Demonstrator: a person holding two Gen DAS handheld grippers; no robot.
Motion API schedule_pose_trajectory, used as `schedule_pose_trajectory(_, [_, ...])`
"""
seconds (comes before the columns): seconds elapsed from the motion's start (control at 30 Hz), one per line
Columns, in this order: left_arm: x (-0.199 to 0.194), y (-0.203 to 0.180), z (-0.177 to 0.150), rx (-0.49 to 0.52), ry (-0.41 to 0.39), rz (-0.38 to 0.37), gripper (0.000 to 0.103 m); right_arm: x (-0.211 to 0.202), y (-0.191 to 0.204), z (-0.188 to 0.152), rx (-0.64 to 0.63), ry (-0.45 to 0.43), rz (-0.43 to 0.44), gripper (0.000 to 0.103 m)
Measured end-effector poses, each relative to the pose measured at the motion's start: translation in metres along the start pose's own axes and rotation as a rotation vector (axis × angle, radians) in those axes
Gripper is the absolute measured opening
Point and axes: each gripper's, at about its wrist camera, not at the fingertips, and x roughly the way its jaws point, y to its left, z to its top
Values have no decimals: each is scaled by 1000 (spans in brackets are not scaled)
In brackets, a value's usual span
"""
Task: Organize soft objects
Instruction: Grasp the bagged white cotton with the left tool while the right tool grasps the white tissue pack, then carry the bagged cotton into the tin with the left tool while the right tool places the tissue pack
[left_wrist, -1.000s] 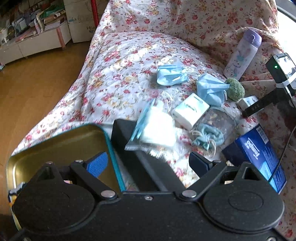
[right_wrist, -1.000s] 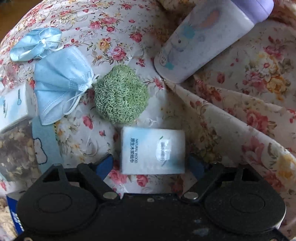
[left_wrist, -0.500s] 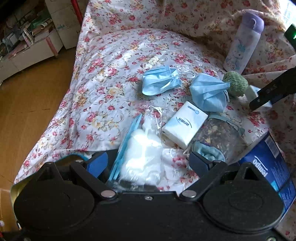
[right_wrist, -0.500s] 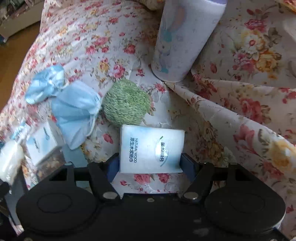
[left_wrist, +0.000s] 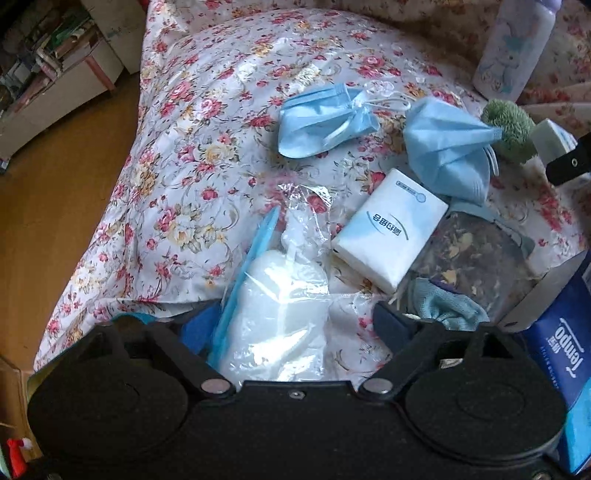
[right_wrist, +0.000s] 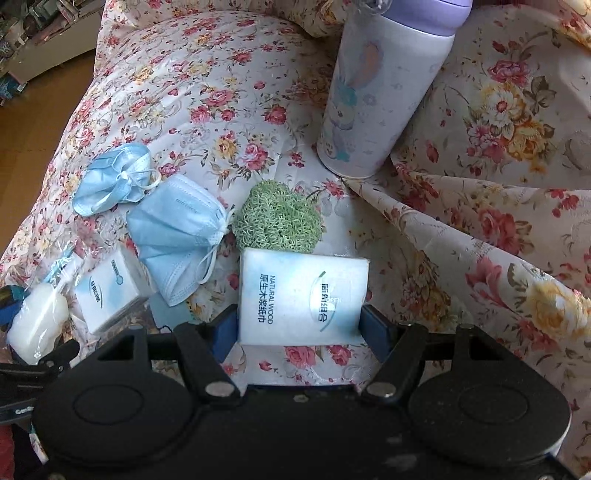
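Note:
A clear bag of white cotton (left_wrist: 280, 295) lies on the flowered cover between the fingers of my left gripper (left_wrist: 295, 326). Its jaws are closing. The left pad is at the bag's blue edge and the right pad stands a little apart from the white filling. My right gripper (right_wrist: 299, 326) is shut on a white tissue pack (right_wrist: 303, 291), with one pad on each short side. Beyond that pack sit a green woolly ball (right_wrist: 277, 218) and two blue face masks (right_wrist: 177, 229) (right_wrist: 114, 181). A second tissue pack (left_wrist: 391, 236) lies just right of the cotton bag.
A lilac-capped bottle (right_wrist: 384, 88) stands behind the green ball. A blue Tempo box (left_wrist: 561, 354), a clear pouch of dried bits (left_wrist: 476, 254) and a pale blue cloth piece (left_wrist: 443, 306) crowd the left gripper's right side. The cover drops to wooden floor (left_wrist: 55, 184) on the left.
My left gripper has moved off the open tin and down over the cotton bag, and its jaws have narrowed. The right gripper has shut on the tissue pack and risen slightly.

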Motion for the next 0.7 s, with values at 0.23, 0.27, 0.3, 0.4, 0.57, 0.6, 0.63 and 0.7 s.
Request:
schedule_pose_trajectory(0.23, [4,7,-2,-48,22,-78,48,2,-1,2,-1,-14,-17,70])
schedule_pose_trajectory(0.27, [1,8,-3,-57,17,-89,47,4,-2,3,0,-15,-20,70])
schedule_pose_trajectory(0.3, [-2,9,-3,-63,12,-99,47,4,-3,4,0,-17,-20,70])
schedule_pose_trajectory(0.4, [-14,11,-5,-74,-16,-115,47,3,-4,4,5,-30,-22,70])
schedule_pose_trajectory(0.57, [-39,20,-13,-122,-68,-158,47,0,-5,5,3,-51,-20,70])
schedule_pose_trajectory(0.6, [-45,22,-15,-132,-79,-166,47,-1,-5,5,2,-58,-21,70])
schedule_pose_trajectory(0.63, [-50,23,-18,-140,-89,-172,47,-1,-6,5,2,-63,-22,70])
schedule_pose_trajectory(0.7, [-60,26,-25,-156,-108,-171,47,-2,-7,6,4,-73,-14,70])
